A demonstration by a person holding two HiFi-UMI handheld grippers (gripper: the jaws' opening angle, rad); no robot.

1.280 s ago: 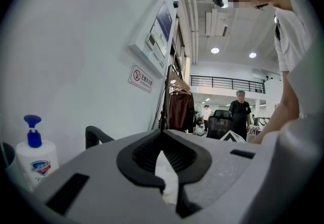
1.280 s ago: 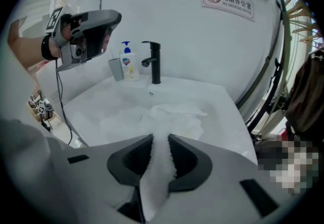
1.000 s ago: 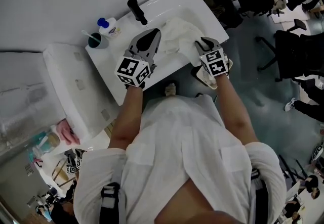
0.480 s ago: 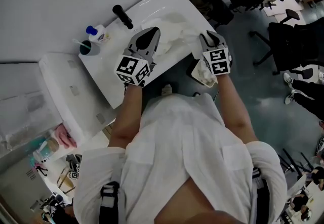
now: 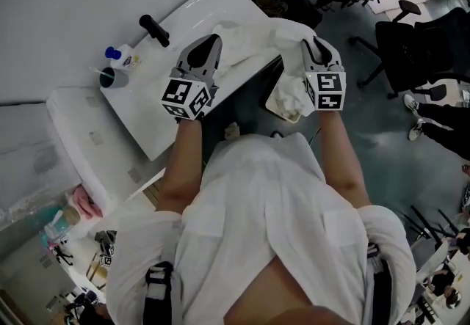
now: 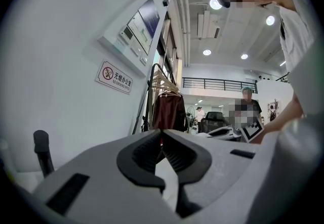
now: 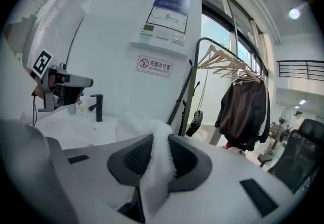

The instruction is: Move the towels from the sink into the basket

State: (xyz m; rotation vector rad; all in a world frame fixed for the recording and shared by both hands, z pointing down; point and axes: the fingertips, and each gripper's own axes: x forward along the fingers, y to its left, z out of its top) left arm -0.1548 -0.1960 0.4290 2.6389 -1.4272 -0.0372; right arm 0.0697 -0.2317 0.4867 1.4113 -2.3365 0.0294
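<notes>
Head view, towel: the white terry towel (image 5: 257, 31) stretches from the white rectangular sink (image 5: 176, 19) past the counter's edge to the right gripper (image 5: 312, 43), which has its far end pinched.
Head view, left gripper: the left gripper (image 5: 208, 41) hovers over the sink's front rim, just beside the towel's near fold and apart from it.
Head view, basket: a pale basket (image 5: 279, 111) with white cloth in it sits on the floor below the right gripper.
Head view, surroundings: a black faucet (image 5: 154, 28), a teal cup (image 5: 114, 78) and a blue-capped bottle (image 5: 122, 59) stand on the counter.
Left gripper view, jaws: clenched tip to tip, with nothing between them. The faucet (image 6: 43, 149) stands at the left.
Right gripper view, jaws: clamped on the towel (image 7: 157, 165), which rises between the pads. A dark jacket (image 7: 244, 114) hangs on a rack beyond.
</notes>
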